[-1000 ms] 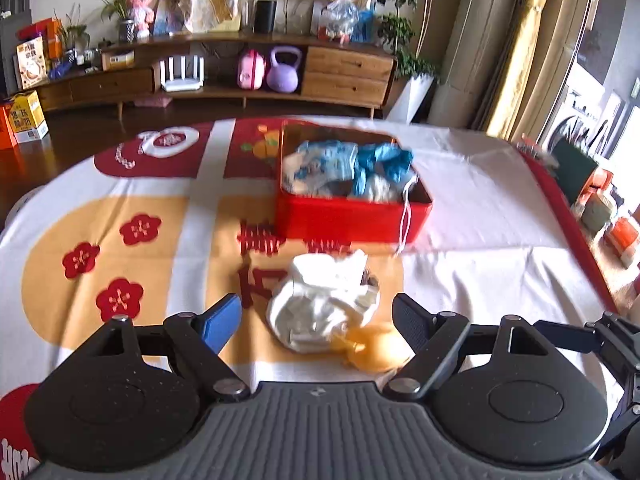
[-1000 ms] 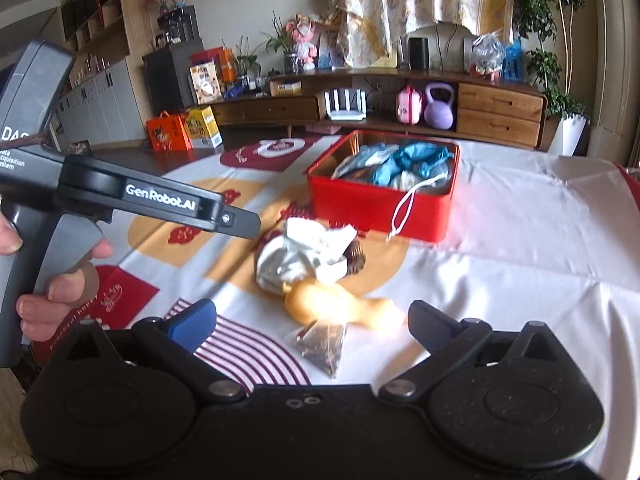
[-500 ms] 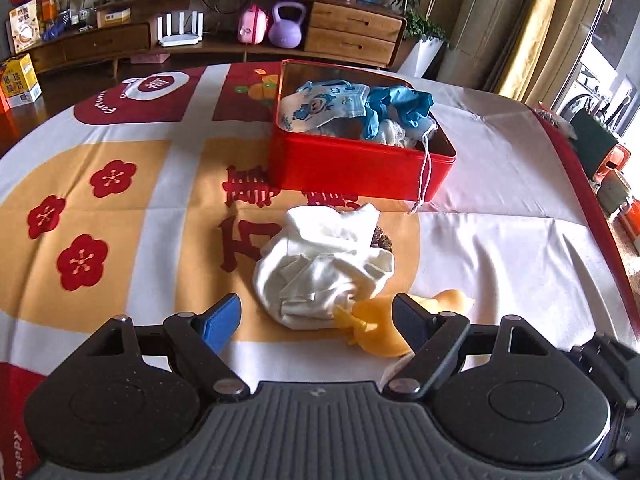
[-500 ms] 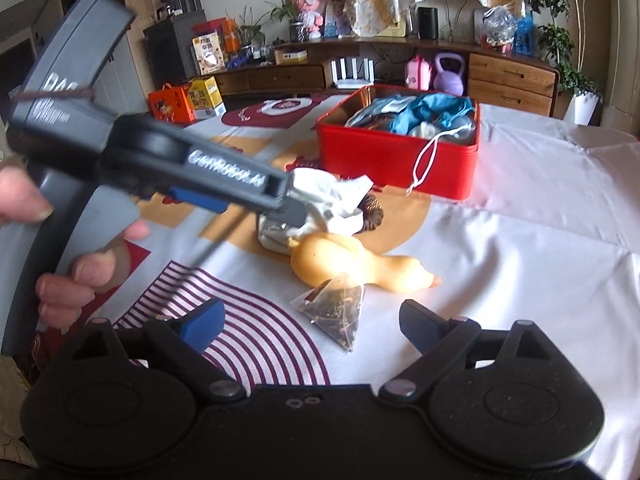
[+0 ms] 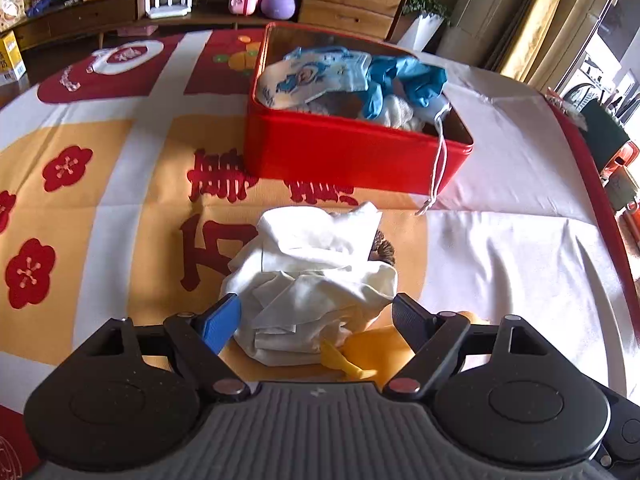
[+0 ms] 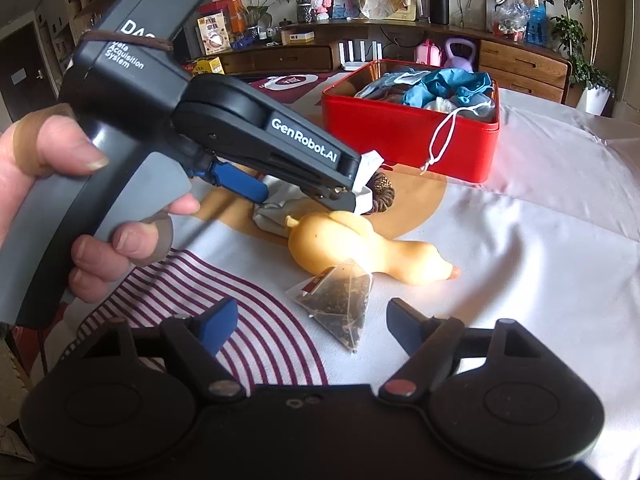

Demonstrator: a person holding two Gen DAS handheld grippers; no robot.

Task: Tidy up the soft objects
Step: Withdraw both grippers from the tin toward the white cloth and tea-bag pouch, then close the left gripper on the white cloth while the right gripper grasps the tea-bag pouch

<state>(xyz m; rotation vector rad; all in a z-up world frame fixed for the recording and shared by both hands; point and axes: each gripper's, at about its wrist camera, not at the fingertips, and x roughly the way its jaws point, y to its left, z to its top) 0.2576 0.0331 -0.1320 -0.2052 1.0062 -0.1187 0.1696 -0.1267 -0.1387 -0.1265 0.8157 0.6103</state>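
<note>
A crumpled white cloth [image 5: 312,280] lies on the table in front of a red tin box [image 5: 344,156] that holds blue and white soft items. My left gripper [image 5: 316,320] is open, its fingers on either side of the cloth's near end; it also shows from the side in the right wrist view [image 6: 304,190]. A yellow rubber duck toy [image 6: 360,246] lies next to the cloth, also visible in the left view [image 5: 372,350]. A brown scrunchie [image 6: 382,196] peeks from behind the cloth. My right gripper [image 6: 308,320] is open and empty, hovering near a tea bag [image 6: 340,300].
The red box [image 6: 408,132] has a white drawstring hanging over its front wall. The table carries a patterned red, yellow and white cloth [image 5: 100,208]. A wooden sideboard [image 5: 200,4] with a purple kettlebell stands behind the table.
My left gripper has moved down and forward, so its open fingers now straddle the white cloth. My right gripper has stayed roughly in place, lowering slightly toward the tea bag.
</note>
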